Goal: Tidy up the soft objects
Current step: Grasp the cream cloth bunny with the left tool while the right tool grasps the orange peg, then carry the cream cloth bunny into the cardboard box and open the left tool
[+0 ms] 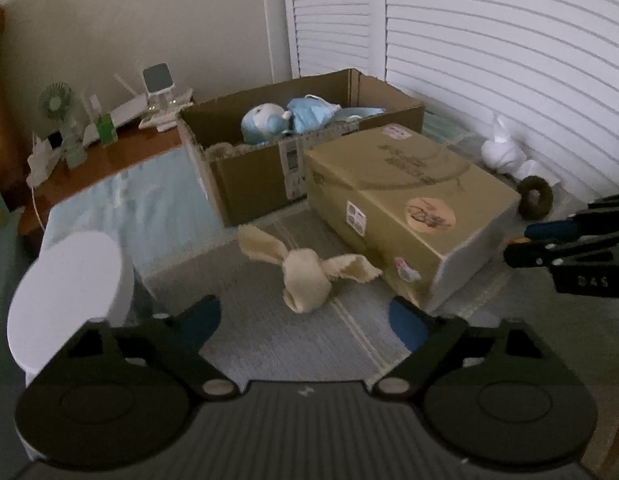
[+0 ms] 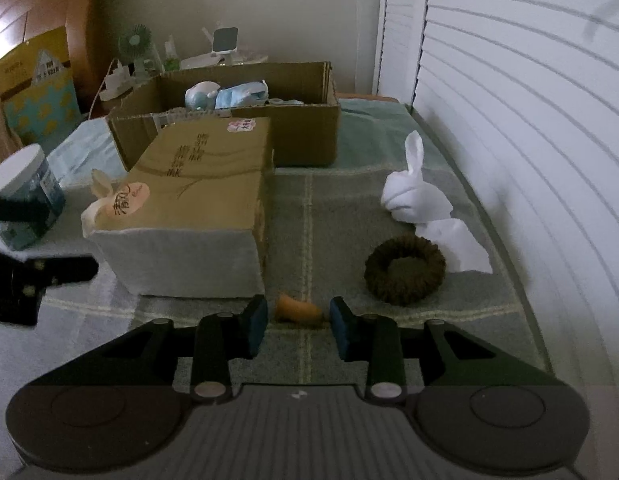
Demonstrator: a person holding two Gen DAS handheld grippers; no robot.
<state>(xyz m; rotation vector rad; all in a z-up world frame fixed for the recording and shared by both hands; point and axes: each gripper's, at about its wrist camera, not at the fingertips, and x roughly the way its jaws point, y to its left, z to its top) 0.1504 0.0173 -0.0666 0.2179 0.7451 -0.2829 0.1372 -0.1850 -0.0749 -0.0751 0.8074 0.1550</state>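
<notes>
Both tools hang with fingers apart over the plaid blanket (image 2: 389, 152), the left tool (image 1: 305, 320) just short of the beige cloth bunny (image 1: 309, 276) beside the closed box (image 1: 405, 204), the right tool (image 2: 297, 326) flanking a small orange toy (image 2: 297, 310) near the dark ring (image 2: 405, 270).

Dim room, pale light off the white louvered doors (image 2: 509, 100), soft blur, fisheye-bent, dark-vignetted edges

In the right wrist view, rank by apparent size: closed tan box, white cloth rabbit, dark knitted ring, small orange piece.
1. closed tan box
2. white cloth rabbit and dark knitted ring: look alike in extent, and the ring is nearer, so unranked
3. small orange piece
</notes>
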